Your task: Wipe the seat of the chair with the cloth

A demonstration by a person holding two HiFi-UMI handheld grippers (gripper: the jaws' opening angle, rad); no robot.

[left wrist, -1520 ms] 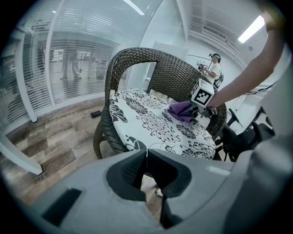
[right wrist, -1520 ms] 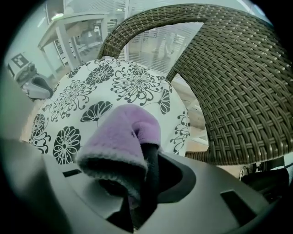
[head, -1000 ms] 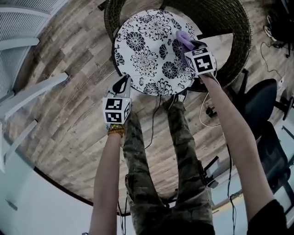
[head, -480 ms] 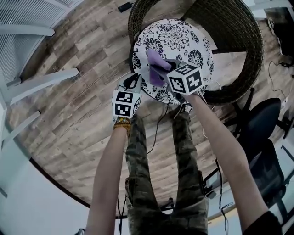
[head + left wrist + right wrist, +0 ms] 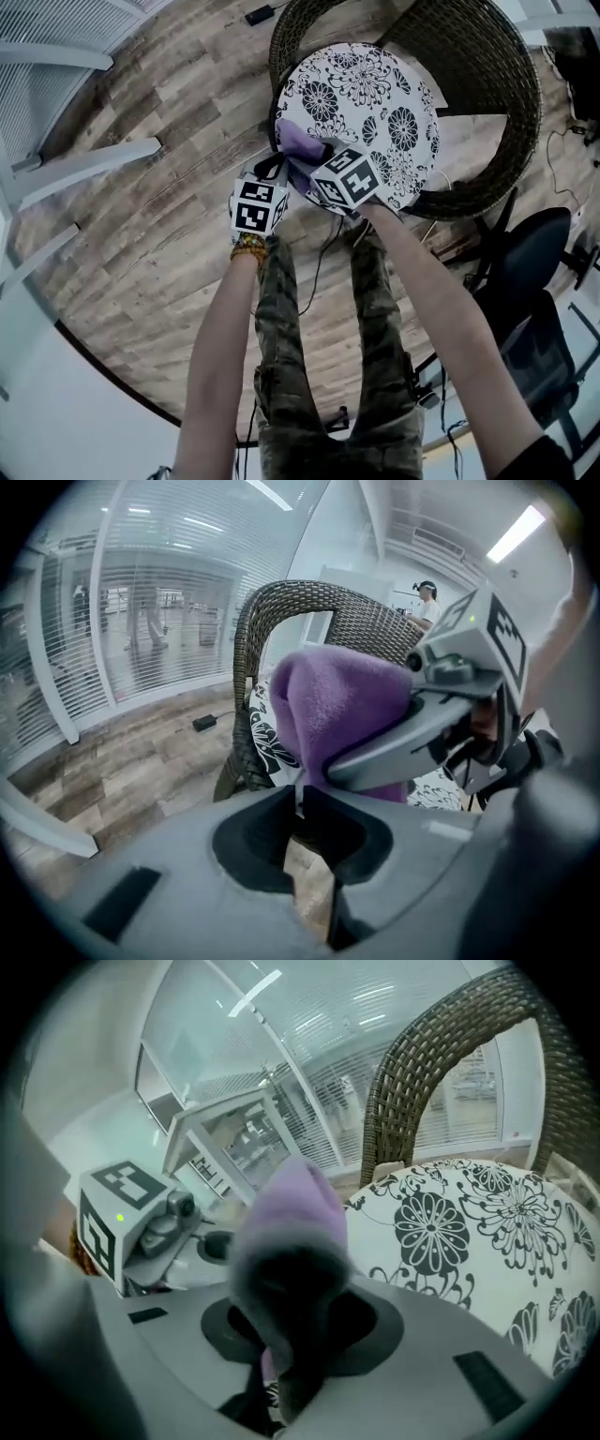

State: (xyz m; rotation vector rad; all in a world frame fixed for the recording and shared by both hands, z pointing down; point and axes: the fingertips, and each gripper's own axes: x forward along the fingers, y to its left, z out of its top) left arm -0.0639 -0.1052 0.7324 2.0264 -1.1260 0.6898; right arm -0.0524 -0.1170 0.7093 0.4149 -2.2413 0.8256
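Wood-plank flooring (image 5: pixel 141 216) surrounds a wicker chair (image 5: pixel 511 103) whose round seat (image 5: pixel 375 84) carries a black-and-white flower print. The right claw (image 5: pixel 307 157) is clamped on the purple cloth (image 5: pixel 298 139), which bunches out past the jaw tips and sits over the near left edge of the seat; contact with the seat cannot be confirmed. The left claw (image 5: pixel 272 169) is positioned just beside the cloth at the same edge, its jaws pressed together and empty.
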